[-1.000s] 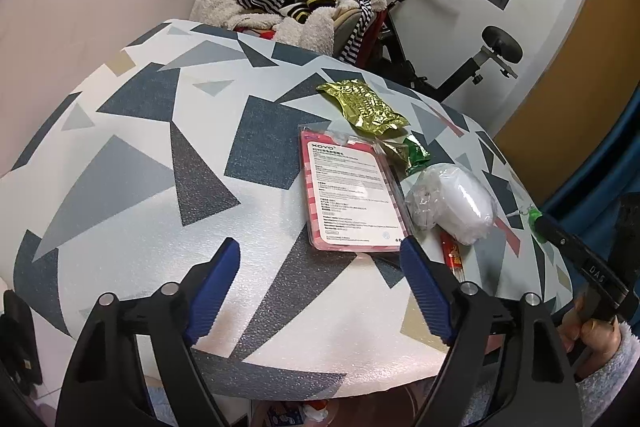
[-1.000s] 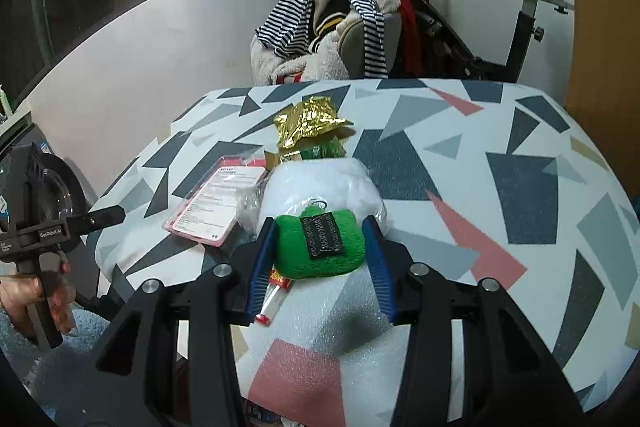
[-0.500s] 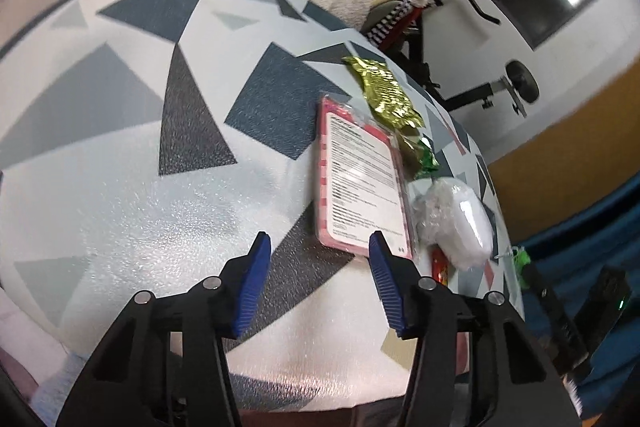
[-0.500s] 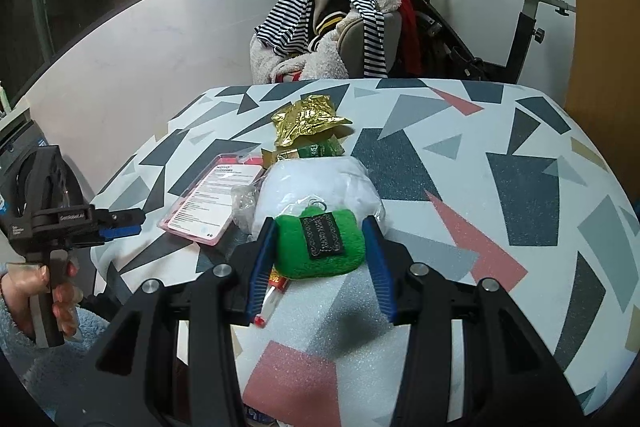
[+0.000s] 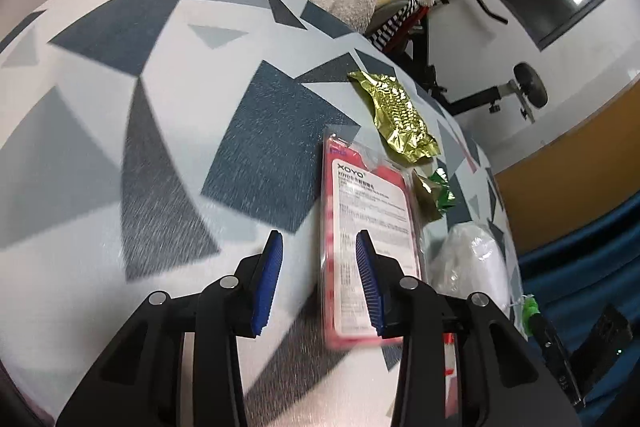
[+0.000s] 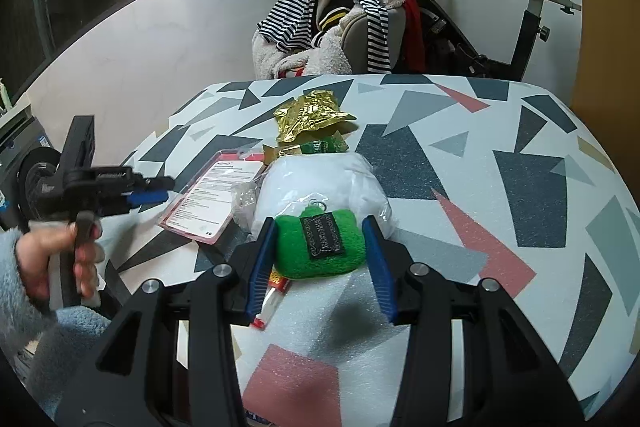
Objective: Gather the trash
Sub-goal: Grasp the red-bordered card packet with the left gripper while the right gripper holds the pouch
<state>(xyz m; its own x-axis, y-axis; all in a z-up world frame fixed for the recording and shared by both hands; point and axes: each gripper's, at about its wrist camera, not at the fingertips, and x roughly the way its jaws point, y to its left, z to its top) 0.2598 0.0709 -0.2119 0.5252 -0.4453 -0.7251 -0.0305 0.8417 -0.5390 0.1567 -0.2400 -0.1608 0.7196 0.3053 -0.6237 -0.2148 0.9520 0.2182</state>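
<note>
On the patterned table (image 5: 120, 107) lie a flat pink blister pack (image 5: 370, 227), a gold foil wrapper (image 5: 396, 115), a green wrapper (image 5: 438, 187) and a white plastic bag (image 5: 476, 263). My left gripper (image 5: 318, 281) is partly open and empty, low over the table, its right finger over the pack's left edge. My right gripper (image 6: 320, 261) is shut on a green fuzzy pouch (image 6: 320, 245) and holds it in front of the white bag (image 6: 316, 183). The pink pack (image 6: 214, 199), gold wrapper (image 6: 310, 117) and left gripper (image 6: 150, 193) also show there. A red tube (image 6: 274, 297) lies under the pouch.
A chair heaped with striped and fleece clothes (image 6: 324, 27) stands behind the table. An exercise bike (image 6: 520, 19) is at the back right. A white wall (image 6: 140, 47) runs along the left. The table edge (image 6: 600, 155) curves down at the right.
My left gripper has moved forward over the table to the pink pack and its jaws have narrowed. My right gripper still holds the green pouch in place.
</note>
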